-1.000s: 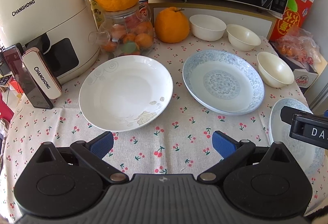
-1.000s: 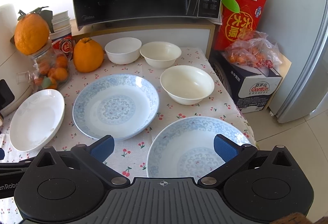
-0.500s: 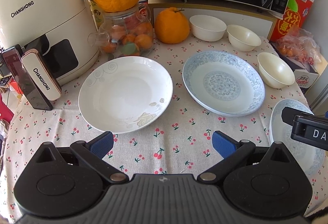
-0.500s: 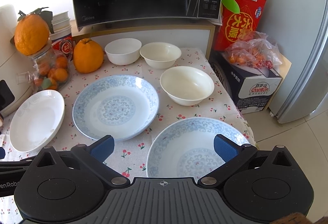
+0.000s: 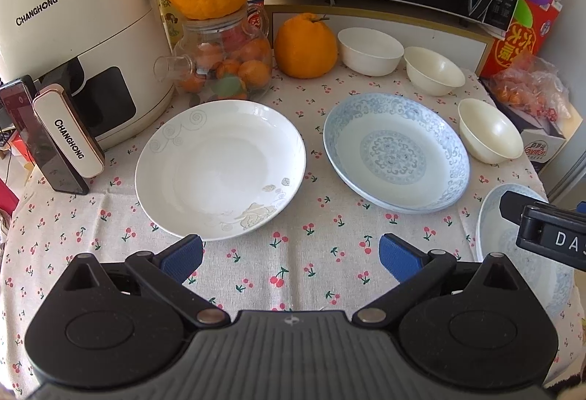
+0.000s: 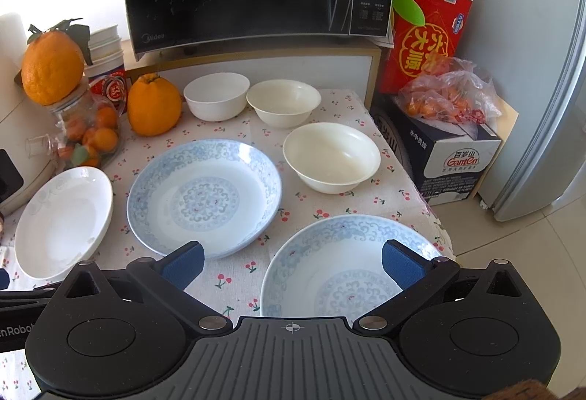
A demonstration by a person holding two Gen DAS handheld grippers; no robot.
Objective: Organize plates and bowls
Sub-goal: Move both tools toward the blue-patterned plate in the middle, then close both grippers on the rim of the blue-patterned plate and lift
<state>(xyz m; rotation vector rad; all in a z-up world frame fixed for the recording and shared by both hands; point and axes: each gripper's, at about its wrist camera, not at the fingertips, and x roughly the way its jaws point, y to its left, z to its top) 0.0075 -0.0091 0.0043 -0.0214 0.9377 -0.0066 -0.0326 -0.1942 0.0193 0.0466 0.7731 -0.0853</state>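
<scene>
3 plates and 3 bowls are laid upright and apart, none stacked. A white plate (image 5: 219, 167) with faint grey scrollwork is seen at the left. A blue-patterned plate (image 6: 204, 196) is placed at the centre, and a second blue-patterned plate (image 6: 340, 271) at the near right. A white bowl (image 6: 217, 96) and a cream bowl (image 6: 283, 102) are set side by side at the far edge, and a larger cream bowl (image 6: 331, 156) is found nearer, at the right.
</scene>
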